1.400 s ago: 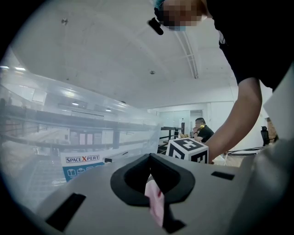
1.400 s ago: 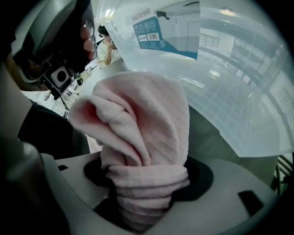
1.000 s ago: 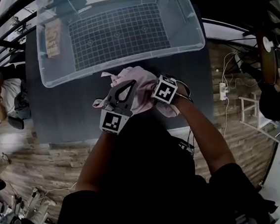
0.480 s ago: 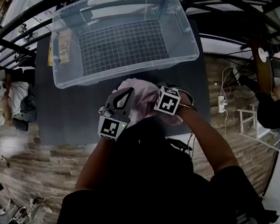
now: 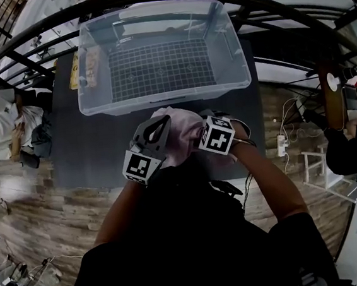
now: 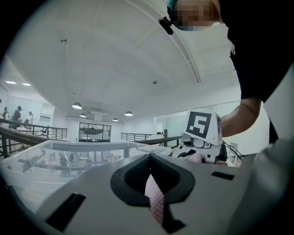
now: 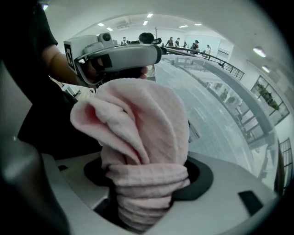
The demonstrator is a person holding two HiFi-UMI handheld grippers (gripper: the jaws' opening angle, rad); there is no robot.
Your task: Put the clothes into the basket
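While cloth (image 5: 183, 127) bunches between them, left claw (image 6: 150, 161) pinches thin fold, right claw (image 7: 148, 183) clenched on thick wad; basket (image 5: 161, 101) on table (image 5: 89, 148) just beyond

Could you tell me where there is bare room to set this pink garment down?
The bin has a bare grid floor, apart from a tan item by its left wall. The table is free left of the left gripper. Beside it is crowded: it and the right gripper clamp the pink garment.
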